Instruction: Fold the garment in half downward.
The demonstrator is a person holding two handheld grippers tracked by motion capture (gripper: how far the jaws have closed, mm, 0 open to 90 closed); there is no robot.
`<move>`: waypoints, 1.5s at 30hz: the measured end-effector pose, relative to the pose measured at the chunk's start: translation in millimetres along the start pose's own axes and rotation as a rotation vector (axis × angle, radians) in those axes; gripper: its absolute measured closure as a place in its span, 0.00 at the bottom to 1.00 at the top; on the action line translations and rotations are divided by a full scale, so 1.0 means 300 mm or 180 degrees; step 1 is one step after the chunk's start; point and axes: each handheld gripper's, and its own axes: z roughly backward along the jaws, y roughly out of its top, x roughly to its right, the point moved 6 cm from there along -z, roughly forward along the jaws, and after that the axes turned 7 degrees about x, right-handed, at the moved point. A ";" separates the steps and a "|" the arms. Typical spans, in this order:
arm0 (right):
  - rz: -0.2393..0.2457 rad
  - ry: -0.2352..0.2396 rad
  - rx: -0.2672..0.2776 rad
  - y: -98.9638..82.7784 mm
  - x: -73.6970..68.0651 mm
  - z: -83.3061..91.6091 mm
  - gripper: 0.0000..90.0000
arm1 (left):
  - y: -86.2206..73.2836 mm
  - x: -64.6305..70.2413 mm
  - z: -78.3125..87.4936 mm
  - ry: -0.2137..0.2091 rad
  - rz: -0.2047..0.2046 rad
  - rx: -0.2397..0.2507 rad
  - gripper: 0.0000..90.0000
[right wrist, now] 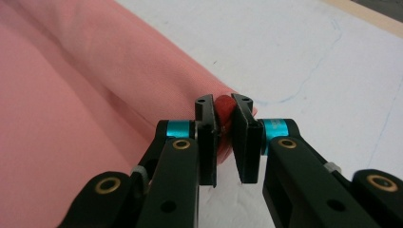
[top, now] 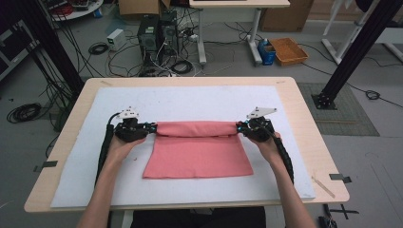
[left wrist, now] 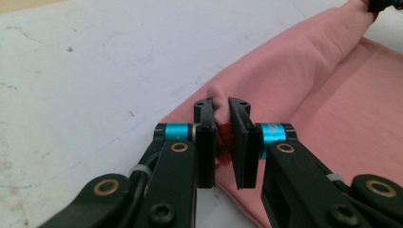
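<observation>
Left gripper point(top: 151, 128) and right gripper point(top: 240, 127) each pinch an end of the pink cloth point(top: 198, 156); bare white mat point(top: 190, 102) surrounds it to the table's point(top: 304, 123) edges.

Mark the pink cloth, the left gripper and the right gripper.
pink cloth point(top: 199, 159), high view, flat lower layer.
left gripper point(left wrist: 222, 137), left gripper view, between its fingertips.
right gripper point(right wrist: 224, 124), right gripper view, between its fingertips.

On the worktop point(top: 294, 114), the white mat point(top: 190, 97) beyond the cloth point(top: 199, 154) lies bare to its far edge, so you can pass a claw forward there. The strips of mat to the left and right of the cloth are bare too, and so is the near strip between your forearms. The one obstacle is the cloth itself, its raised fold point(top: 197, 128) stretched between the left claw point(top: 153, 127) and right claw point(top: 240, 127).
</observation>
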 end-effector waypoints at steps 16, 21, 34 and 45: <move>-0.0017 0.0177 0.0003 -0.098 -0.086 0.072 0.90 | -0.099 0.078 0.061 -0.0202 -0.0021 -0.0130 0.90; -0.0018 0.0199 0.0048 -0.109 -0.106 0.095 0.90 | -0.109 0.097 0.079 -0.0258 -0.0033 -0.0121 0.90; -0.0102 0.0317 0.0148 -0.159 -0.138 0.148 0.90 | -0.147 0.154 0.121 -0.0476 -0.0072 -0.0132 0.90; -0.0125 0.0370 0.0141 -0.185 -0.157 0.162 0.79 | -0.167 0.167 0.135 -0.0524 -0.0060 -0.0132 0.85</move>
